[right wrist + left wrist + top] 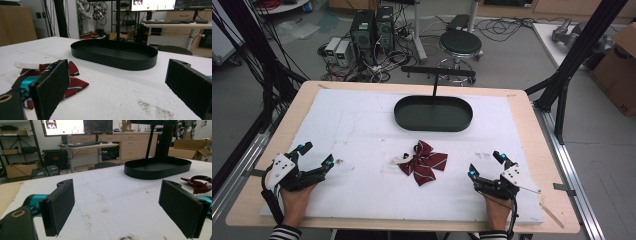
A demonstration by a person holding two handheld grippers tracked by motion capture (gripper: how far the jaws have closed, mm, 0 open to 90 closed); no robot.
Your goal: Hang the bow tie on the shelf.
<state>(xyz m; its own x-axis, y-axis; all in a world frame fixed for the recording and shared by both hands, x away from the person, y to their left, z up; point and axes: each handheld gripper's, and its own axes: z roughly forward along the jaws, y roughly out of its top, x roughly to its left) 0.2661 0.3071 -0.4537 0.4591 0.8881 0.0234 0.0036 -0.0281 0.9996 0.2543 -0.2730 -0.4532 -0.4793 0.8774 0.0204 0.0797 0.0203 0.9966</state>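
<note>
The dark red striped bow tie (424, 162) lies flat on the white-covered table (362, 125), a little toward six o'clock from the middle, between the two claws and touching neither. From the left claw (316, 154) it sits toward three o'clock, well apart; from the right claw (486, 165) toward nine o'clock, nearer. Both claws stand wide with nothing between the jaws, resting near the table's six o'clock edge. The bow's long axis runs roughly from eleven to five o'clock, its pale strap (400, 159) pointing toward nine. The black oval tray (433, 122) lies at twelve o'clock from the bow, apart from it.
</note>
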